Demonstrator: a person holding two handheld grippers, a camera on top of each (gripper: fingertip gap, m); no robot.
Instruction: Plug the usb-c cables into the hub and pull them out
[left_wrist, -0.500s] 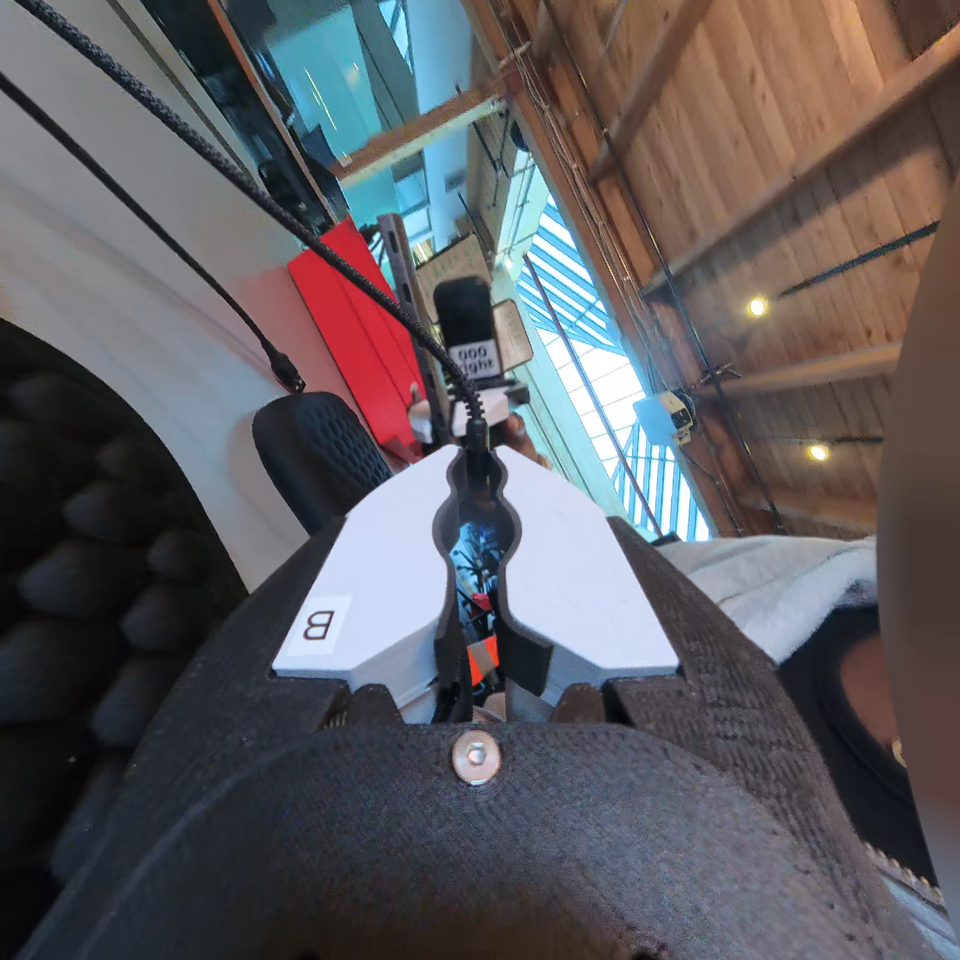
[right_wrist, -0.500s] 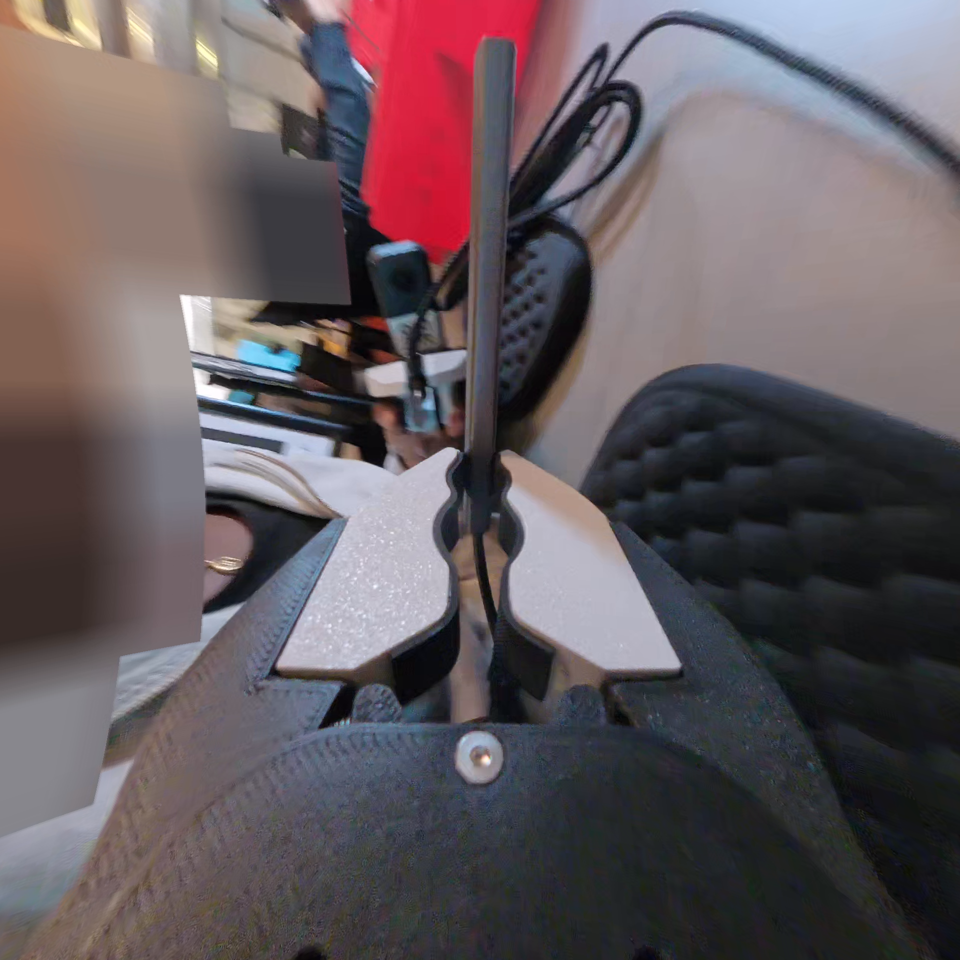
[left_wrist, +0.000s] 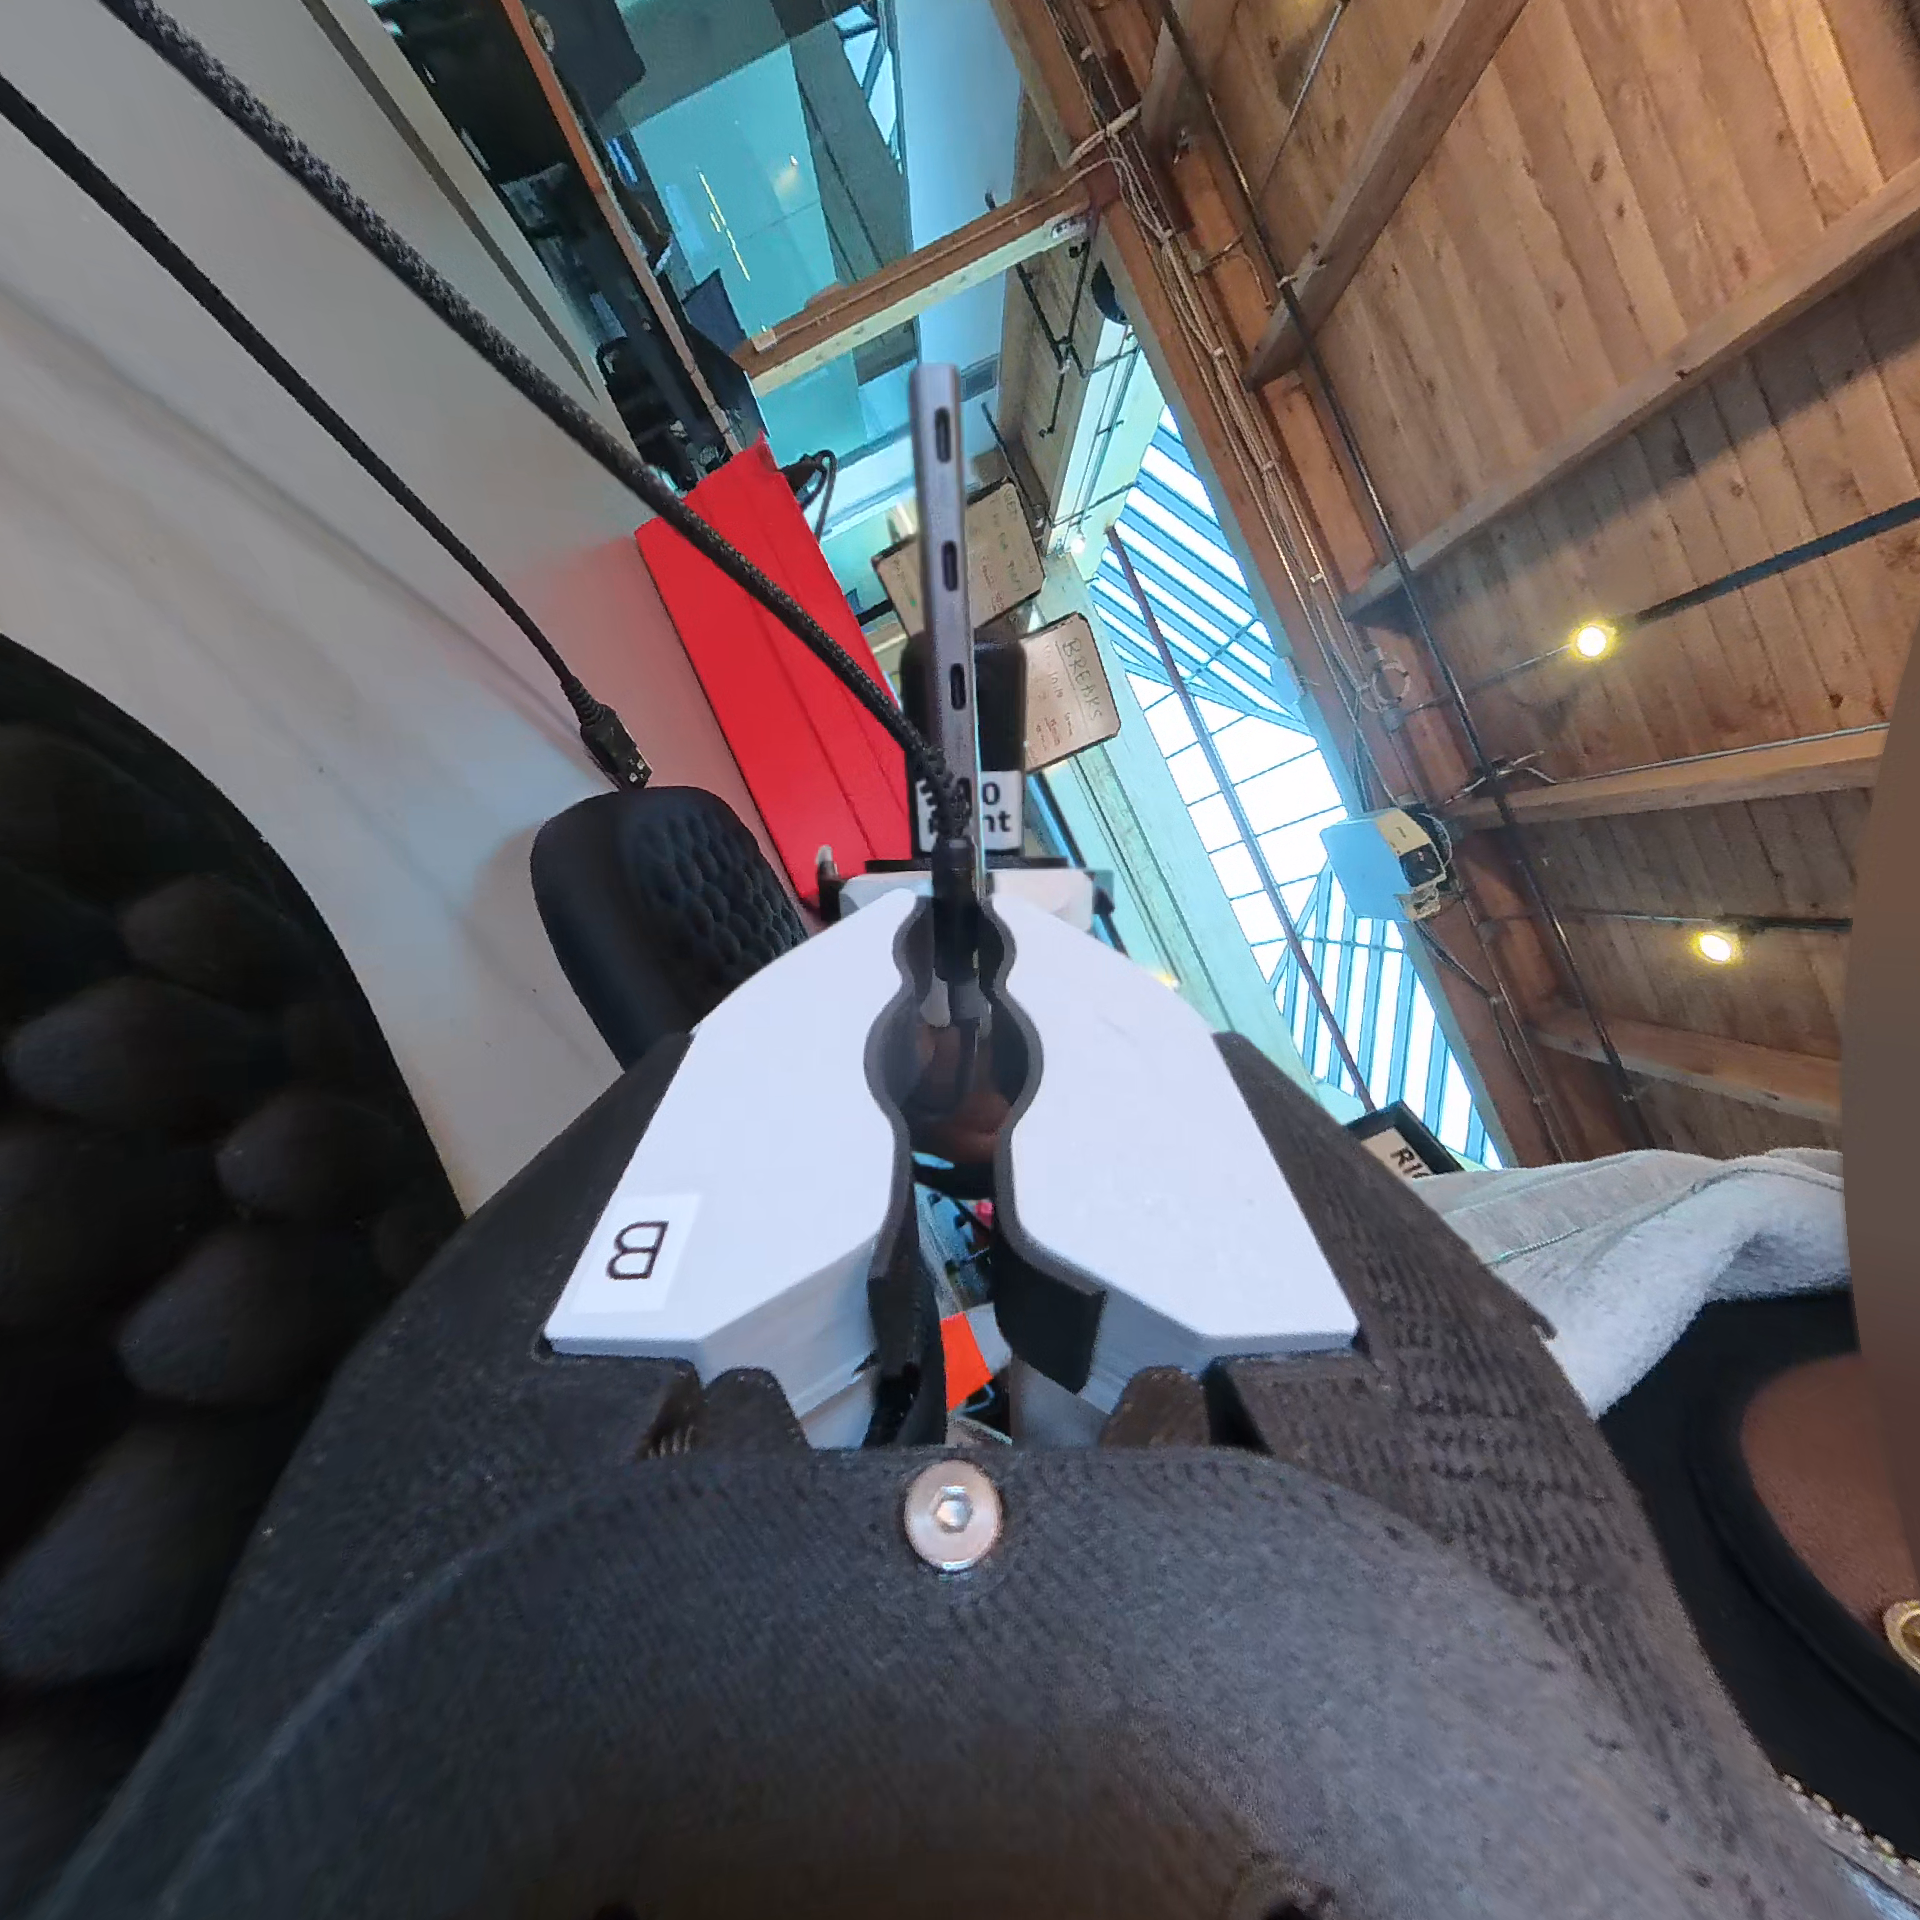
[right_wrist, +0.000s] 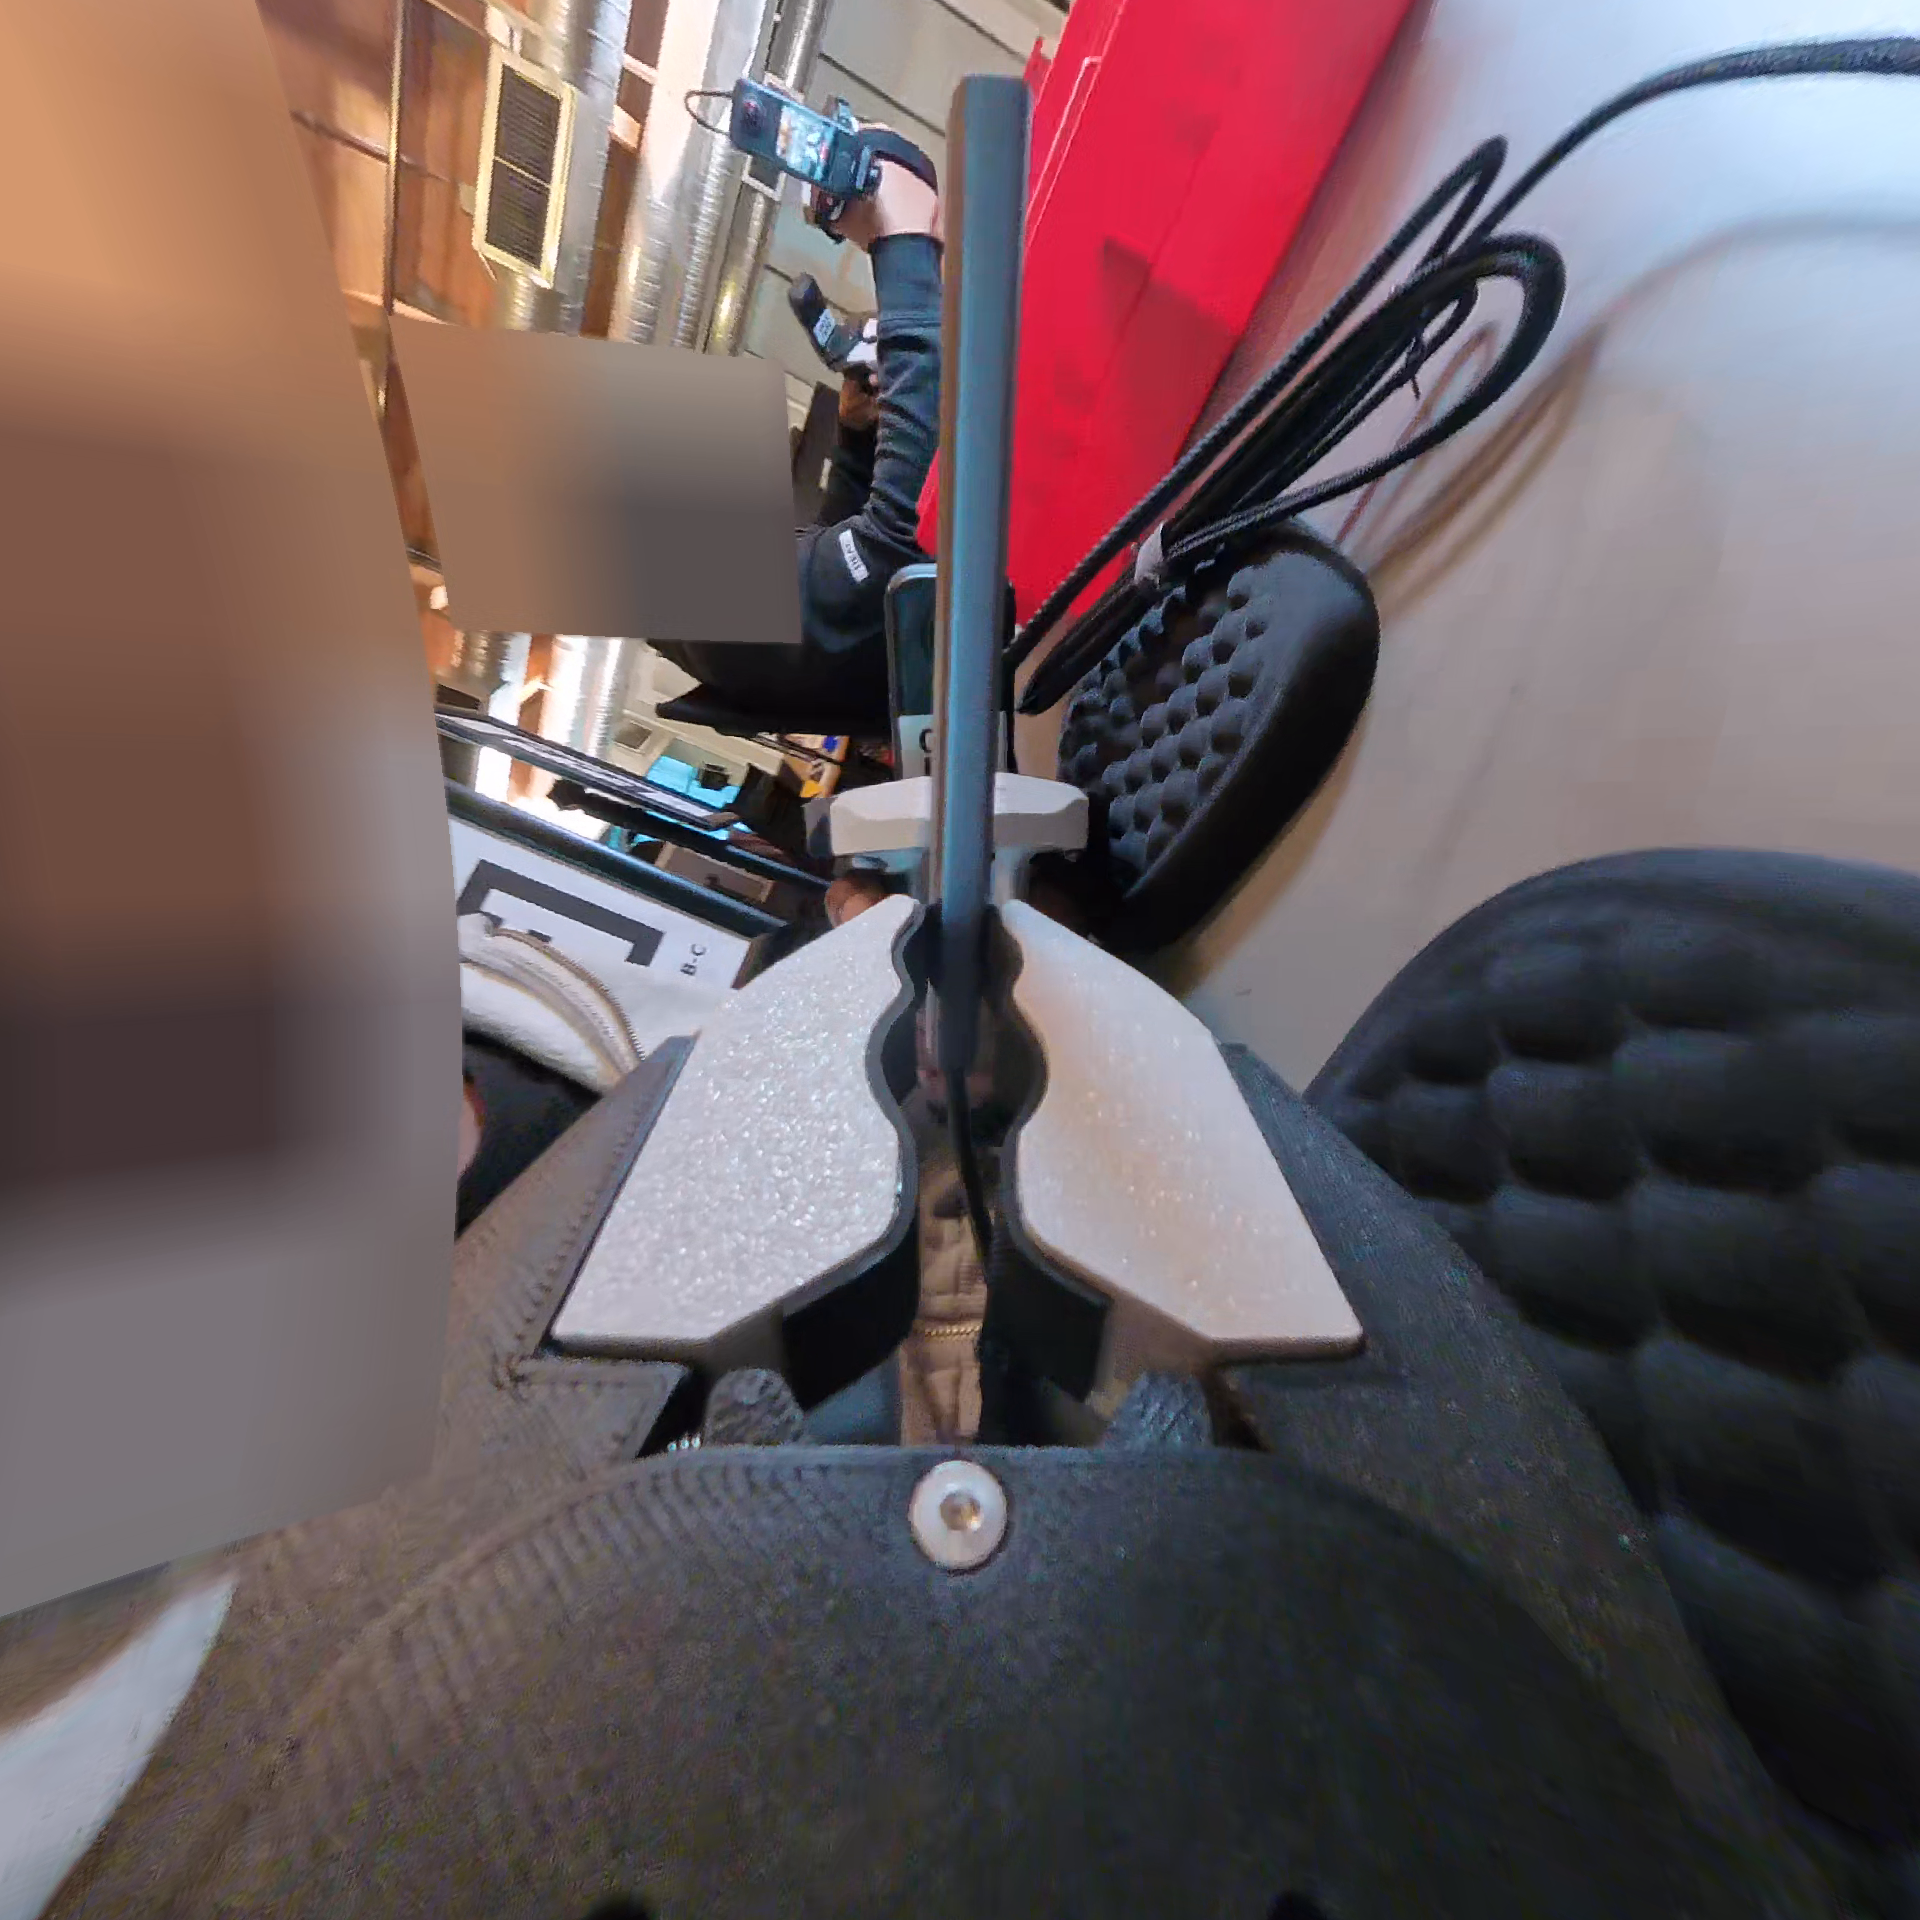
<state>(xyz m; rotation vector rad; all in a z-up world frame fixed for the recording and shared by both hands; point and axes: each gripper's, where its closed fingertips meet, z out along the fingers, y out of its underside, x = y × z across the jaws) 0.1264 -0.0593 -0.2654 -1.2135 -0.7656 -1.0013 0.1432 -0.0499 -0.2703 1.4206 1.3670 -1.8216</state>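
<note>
Hub (left_wrist: 943, 582) now upright beyond left gripper (left_wrist: 951, 914), cable plug (left_wrist: 953, 883) alongside.

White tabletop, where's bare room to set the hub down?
Bare white tabletop lies between the small black pad and the large black pad. It is crowded by the coiled cables beside the red board.

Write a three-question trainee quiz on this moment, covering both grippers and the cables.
1. True or false: the right gripper is shut on the hub.
2. What does the left gripper clamp? A) the braided cable near its plug B) a red folder C) a black pad
3. Is the second cable's plug in a port?

Key: 1 true. 2 A. 3 No, it lies loose on the white surface.
</note>
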